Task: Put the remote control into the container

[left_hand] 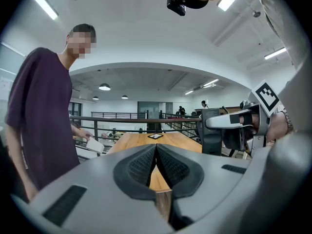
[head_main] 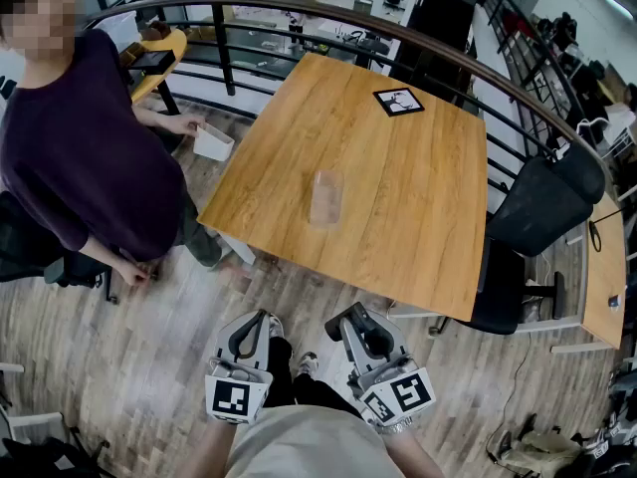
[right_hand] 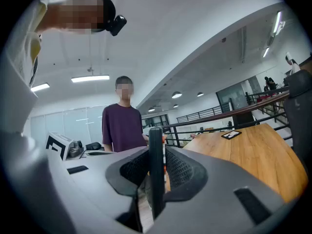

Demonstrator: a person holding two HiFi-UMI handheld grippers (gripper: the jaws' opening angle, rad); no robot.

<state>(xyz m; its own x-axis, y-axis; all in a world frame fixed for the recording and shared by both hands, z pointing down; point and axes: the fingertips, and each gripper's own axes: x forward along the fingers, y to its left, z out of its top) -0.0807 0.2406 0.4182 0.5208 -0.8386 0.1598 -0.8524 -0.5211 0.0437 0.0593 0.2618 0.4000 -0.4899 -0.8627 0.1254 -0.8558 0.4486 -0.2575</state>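
Note:
A clear plastic container stands on the wooden table, near its front left part. Both grippers hang low in front of my body, short of the table's near edge. My right gripper is shut on a thin black remote control, which shows edge-on and upright between the pads. Beside it, my left gripper is shut, its pads meeting with nothing between them. The left gripper view looks along the table and catches the right gripper at its right.
A person in a purple shirt stands left of the table with a white object in hand. A black marker card lies at the table's far side. Black office chairs stand to the right, and a curved railing runs behind.

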